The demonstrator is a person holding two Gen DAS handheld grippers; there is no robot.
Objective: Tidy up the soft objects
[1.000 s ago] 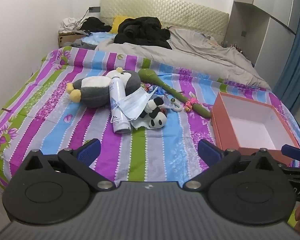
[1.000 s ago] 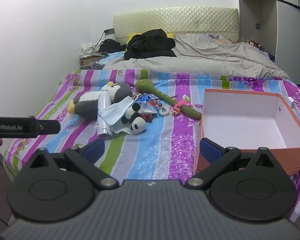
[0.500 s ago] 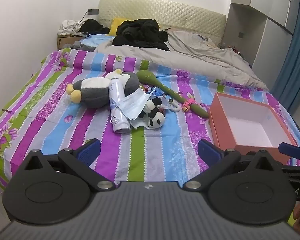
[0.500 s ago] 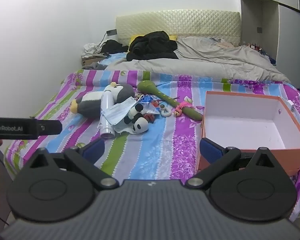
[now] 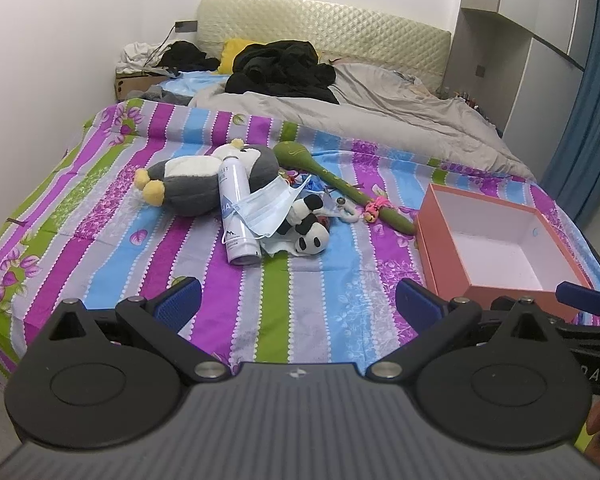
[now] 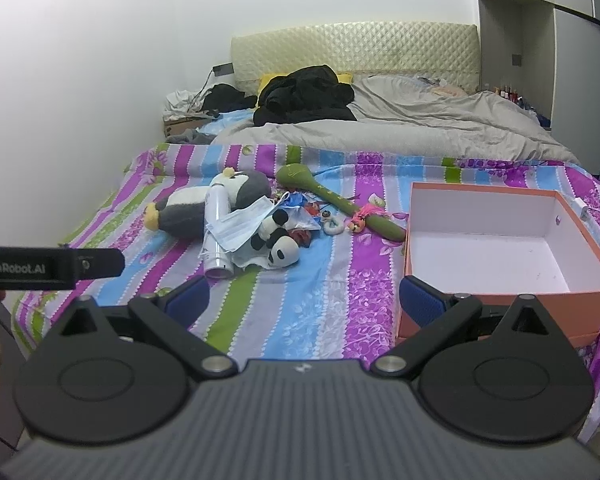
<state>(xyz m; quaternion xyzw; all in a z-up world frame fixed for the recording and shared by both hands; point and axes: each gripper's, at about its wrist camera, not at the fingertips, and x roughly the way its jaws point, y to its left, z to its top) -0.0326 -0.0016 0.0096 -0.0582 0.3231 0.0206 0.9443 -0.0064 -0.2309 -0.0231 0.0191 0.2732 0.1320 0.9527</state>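
A grey and white plush penguin point(image 5: 196, 184) point(image 6: 184, 210) lies on the striped bedspread point(image 5: 120, 240). Beside it lie a small panda plush point(image 5: 310, 226) point(image 6: 278, 242), a blue face mask point(image 5: 266, 208) point(image 6: 240, 224), a white spray can point(image 5: 236, 216) point(image 6: 216, 236) and a long green plush stick point(image 5: 340, 184) point(image 6: 340, 202). An orange box point(image 5: 496, 248) point(image 6: 500, 248) with a bare white inside stands to the right. My left gripper point(image 5: 298, 306) and my right gripper point(image 6: 304, 300) both hang open near the bed's foot, well short of the pile, with nothing between their fingers.
A grey duvet point(image 5: 380, 116) and black clothes point(image 5: 284, 68) cover the far half of the bed. The white wall point(image 5: 40, 80) runs along the left, a wardrobe point(image 5: 520, 60) and blue curtain point(image 5: 588, 120) on the right. Small pink trinkets point(image 5: 374, 206) lie by the green stick.
Both grippers have drawn back and risen slightly, so the bed and box look a little farther away. Nothing on the bed has moved, and both grippers stay open.
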